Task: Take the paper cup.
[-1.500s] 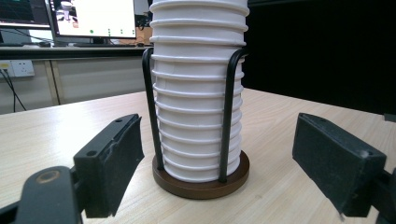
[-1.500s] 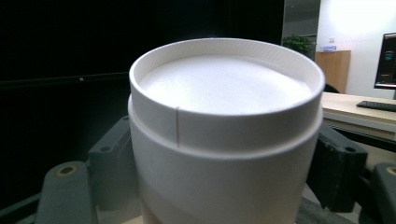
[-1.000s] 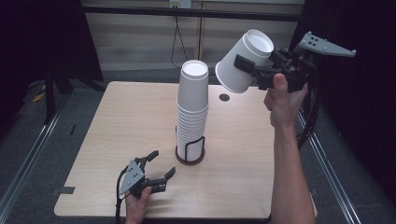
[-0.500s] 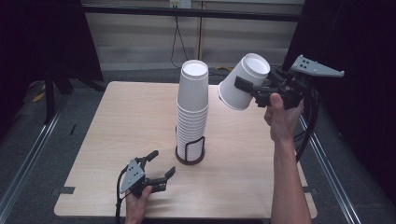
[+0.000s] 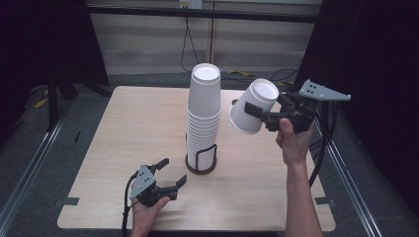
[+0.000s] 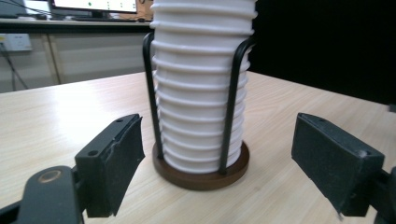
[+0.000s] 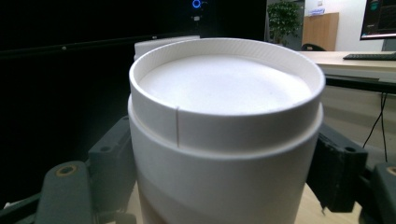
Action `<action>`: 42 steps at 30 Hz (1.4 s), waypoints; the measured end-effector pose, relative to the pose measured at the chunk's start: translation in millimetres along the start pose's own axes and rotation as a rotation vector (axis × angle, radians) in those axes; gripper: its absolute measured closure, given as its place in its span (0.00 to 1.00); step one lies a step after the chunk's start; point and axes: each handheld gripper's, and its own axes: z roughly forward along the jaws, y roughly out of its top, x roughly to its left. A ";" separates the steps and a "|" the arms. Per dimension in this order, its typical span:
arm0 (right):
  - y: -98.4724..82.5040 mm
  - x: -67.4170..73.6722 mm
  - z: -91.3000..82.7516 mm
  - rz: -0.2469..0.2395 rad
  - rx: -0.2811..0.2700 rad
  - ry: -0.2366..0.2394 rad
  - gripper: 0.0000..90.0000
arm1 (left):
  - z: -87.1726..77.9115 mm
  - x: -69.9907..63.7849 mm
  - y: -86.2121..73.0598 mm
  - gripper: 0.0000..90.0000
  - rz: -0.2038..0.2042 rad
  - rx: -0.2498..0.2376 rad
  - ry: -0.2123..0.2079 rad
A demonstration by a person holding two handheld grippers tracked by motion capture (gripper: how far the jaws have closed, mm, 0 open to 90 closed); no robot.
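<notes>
Tilting base-up in the air right of the cup stack (image 5: 203,116), a plain white paper cup (image 5: 253,106) sits clamped between the right gripper (image 5: 264,114) jaws, above the table (image 5: 123,128); left gripper (image 5: 169,173) jaws apart, empty.

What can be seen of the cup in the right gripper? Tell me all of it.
The cup is plain white and looks like paper, with a recessed base ringed by a raised rim that shows a thin seam. It hangs tilted in the air above the table, base up and away from the cup stack, wide mouth down towards it, not touching it. The right gripper clamps its sides between the black jaws; nothing else touches it.
</notes>
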 end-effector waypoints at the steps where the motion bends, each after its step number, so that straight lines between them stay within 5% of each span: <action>1: -2.8 0.7 -0.2 0.003 0.000 0.000 0.25 | -0.6 0.1 2.1 0.19 0.009 0.004 0.007; 18: -56.3 10.9 5.9 0.053 0.050 0.046 0.25 | 7.3 -12.7 27.5 0.19 -0.003 0.014 -0.137; 23: -66.1 12.8 7.2 0.067 0.051 0.057 0.25 | 10.1 -13.0 32.5 0.19 0.026 0.025 -0.141; 42: -113.7 24.5 18.2 0.105 0.095 0.121 0.25 | 24.8 -30.2 41.0 0.18 0.038 0.008 -0.243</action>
